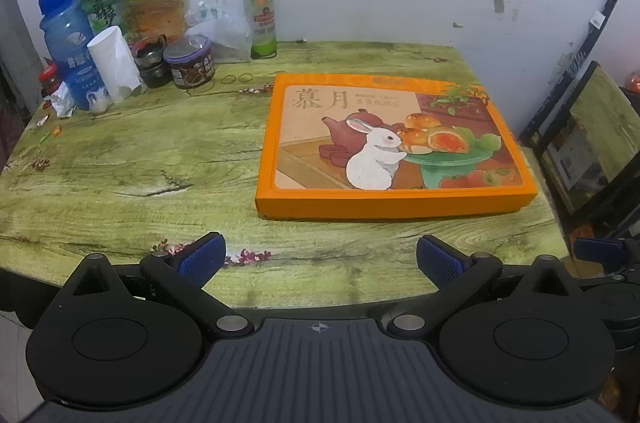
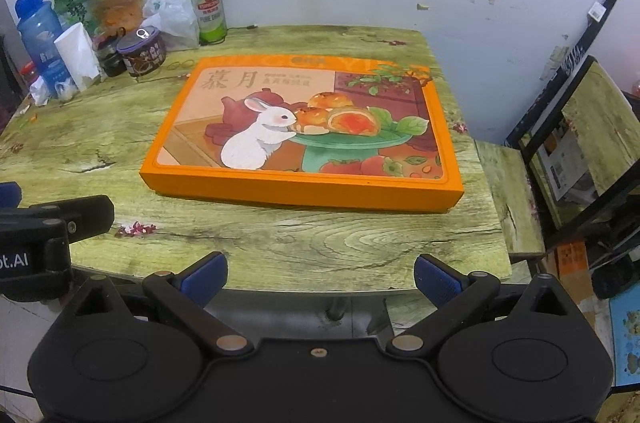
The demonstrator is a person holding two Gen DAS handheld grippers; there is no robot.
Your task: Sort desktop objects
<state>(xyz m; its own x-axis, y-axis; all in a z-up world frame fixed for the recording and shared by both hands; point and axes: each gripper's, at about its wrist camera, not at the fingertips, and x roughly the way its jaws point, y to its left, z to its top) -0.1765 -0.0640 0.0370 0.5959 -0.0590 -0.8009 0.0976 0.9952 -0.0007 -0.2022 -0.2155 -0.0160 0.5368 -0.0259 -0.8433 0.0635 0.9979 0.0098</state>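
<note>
Orange box (image 1: pixel 394 143), lid printed "慕月" with a white rabbit, flat on the right of your tabletop (image 1: pixel 132 159); beer can (image 2: pixel 207 7) reading "PURE DRAFT", blue bottle (image 1: pixel 66 39), white cup (image 1: pixel 114 63), lidded tub (image 1: pixel 190 61) at back left; your left hand-held gripper (image 1: pixel 320 259) and right hand-held gripper (image 2: pixel 320 277) both spread wide, empty, at the near edge.

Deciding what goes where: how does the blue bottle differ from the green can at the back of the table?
The blue bottle is translucent plastic with a capped spout; the green can is printed metal with a flat top. The bottle stands at the far left corner, wider and taller, while the can is slimmer, nearer the middle by the wall. Both stand upright.
</note>
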